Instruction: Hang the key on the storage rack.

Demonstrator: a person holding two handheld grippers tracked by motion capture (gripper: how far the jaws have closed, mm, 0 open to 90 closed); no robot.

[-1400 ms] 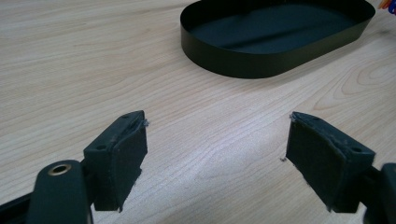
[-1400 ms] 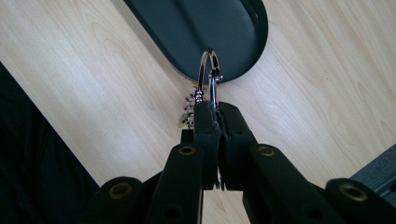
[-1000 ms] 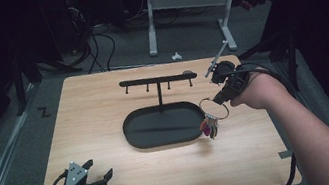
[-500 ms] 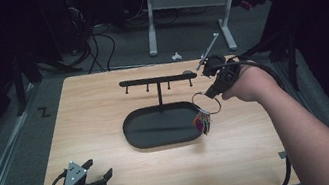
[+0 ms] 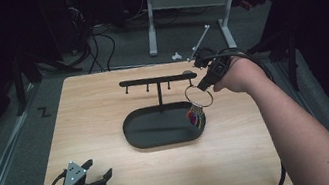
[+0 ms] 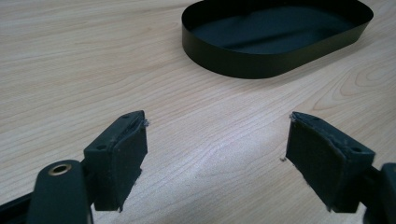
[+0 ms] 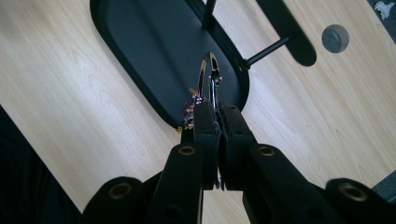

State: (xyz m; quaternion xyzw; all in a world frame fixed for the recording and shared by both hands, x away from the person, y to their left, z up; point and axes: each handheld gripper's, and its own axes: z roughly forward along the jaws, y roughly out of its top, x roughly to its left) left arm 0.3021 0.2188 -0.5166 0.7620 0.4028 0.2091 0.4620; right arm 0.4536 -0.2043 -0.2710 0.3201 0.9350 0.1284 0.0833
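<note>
Wooden table (image 5: 108, 132) with a black oval tray (image 5: 163, 132) near the middle, shallow-walled, dark floor bare in the high view and again in the left gripper view (image 6: 280, 35). Rising from the tray's far side, a thin post carrying a black bar with small pegs, a hanger rack (image 5: 156, 80). Right gripper (image 5: 200, 86) up at the rack's right end, jaws pinched tight on a metal key ring (image 5: 199, 96); ring hanging free below the jaws, above the tray's right rim and not resting in it, with a small bunch of red and coloured tags (image 5: 195, 116) dangling from it just over the rim. Same grip seen along the jaws in the right gripper view: pads (image 7: 205, 126) pressed together on the ring (image 7: 209, 77), tray floor (image 7: 154, 51) beneath, tags (image 7: 188, 109) peeking out to the left of the pads, a peg of the rack (image 7: 268, 49) just beyond the ring. Left gripper (image 5: 96, 177) low at the near left corner of the table, well apart from the tray, jaws standing apart with nothing between them, bare wood showing between the pads (image 6: 128, 156).
</note>
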